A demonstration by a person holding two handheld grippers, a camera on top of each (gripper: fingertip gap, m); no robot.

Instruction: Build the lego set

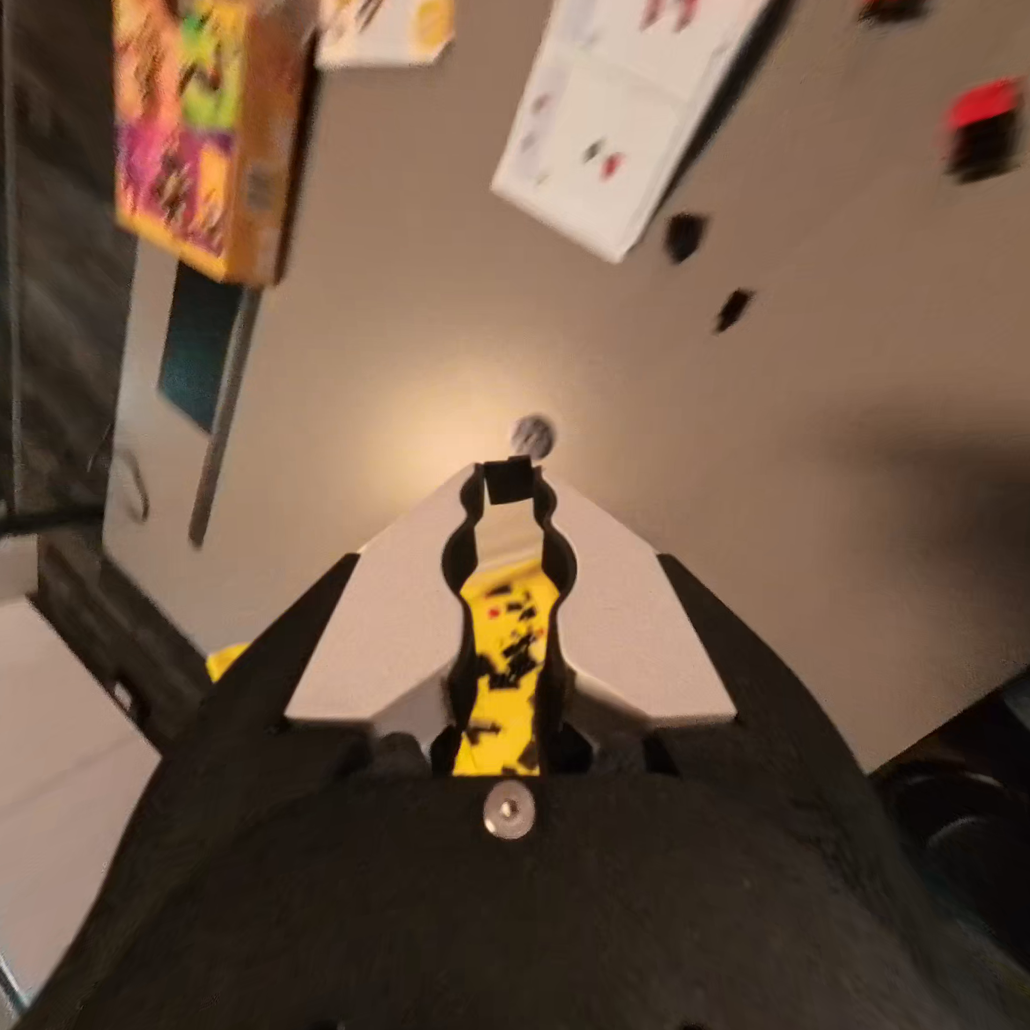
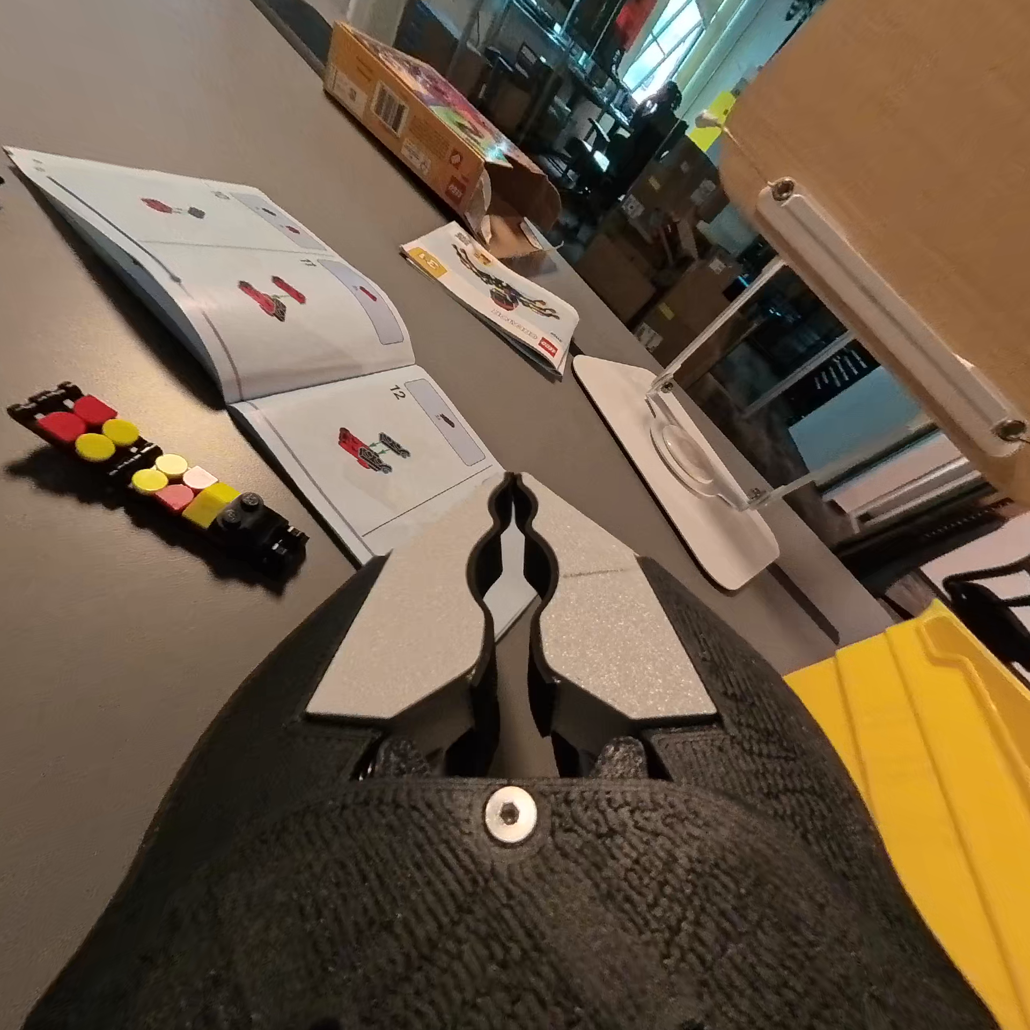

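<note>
Left wrist view: the left gripper (image 1: 508,484) pinches a small black brick (image 1: 507,482) at its tips, high above the table. The half-built strip (image 2: 150,471) lies leftward of the right gripper (image 2: 513,484) — pressed together, empty — long axis running left-right.

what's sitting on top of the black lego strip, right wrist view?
Black lego strip carries red, yellow, pale and pink tiles, plus a yellow brick and a black studded piece. Whatever lies beneath them is hidden.
</note>
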